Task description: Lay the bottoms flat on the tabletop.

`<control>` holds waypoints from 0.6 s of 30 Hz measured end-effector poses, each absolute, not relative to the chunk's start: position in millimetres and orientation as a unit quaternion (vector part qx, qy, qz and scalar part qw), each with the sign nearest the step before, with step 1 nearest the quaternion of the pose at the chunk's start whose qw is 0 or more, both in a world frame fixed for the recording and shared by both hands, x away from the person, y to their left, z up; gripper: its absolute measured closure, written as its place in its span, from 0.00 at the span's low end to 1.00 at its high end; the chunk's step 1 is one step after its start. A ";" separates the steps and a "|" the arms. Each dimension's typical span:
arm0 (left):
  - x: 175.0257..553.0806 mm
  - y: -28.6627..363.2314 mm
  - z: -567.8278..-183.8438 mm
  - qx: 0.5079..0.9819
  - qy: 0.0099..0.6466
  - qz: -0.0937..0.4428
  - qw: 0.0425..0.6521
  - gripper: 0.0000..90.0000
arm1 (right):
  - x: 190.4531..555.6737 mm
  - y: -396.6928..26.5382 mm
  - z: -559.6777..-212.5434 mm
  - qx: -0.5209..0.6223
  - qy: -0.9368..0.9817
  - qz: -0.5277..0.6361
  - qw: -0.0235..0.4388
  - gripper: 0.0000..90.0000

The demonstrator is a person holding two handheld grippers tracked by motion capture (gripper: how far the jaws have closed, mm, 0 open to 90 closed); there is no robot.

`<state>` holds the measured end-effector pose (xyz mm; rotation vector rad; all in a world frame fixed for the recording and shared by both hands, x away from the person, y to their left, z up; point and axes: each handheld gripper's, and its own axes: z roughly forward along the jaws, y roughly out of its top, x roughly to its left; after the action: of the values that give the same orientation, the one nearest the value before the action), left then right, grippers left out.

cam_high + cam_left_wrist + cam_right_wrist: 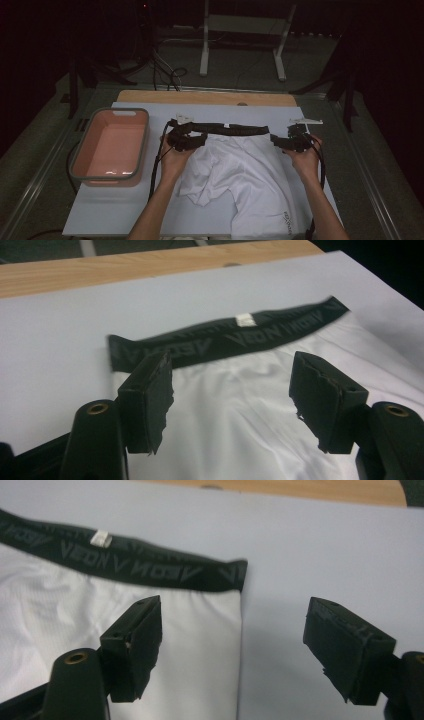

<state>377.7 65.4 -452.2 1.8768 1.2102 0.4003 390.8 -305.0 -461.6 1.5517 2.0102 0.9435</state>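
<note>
Shorts (240,160) lie with the waistband (227,130) running left-right along the far edge; your left gripper (192,136) and right gripper (285,140) both hang open at its ends.

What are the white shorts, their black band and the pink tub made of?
The white shorts look like thin knit fabric: matte, wrinkled, with a fine mesh texture. The black band seems to be woven elastic, with lettering worked into it. The pink tub looks like smooth plastic with a grey rim, slightly glossy; it could be soft silicone.
</note>
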 end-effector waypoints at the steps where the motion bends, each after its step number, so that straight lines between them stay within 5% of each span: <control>1: 375.3 63.6 -452.7 0.753 0.479 0.160 0.422 0.39 | 387.7 -305.3 -462.9 0.557 0.725 0.342 0.218 0.25; 18: 341.5 40.0 -466.3 0.775 0.446 0.132 0.427 0.40 | 345.7 -311.7 -481.3 0.552 0.731 0.343 0.209 0.26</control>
<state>341.5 40.0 -466.3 1.9372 1.1137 0.3297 345.7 -311.7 -481.3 1.5365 2.0323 0.9528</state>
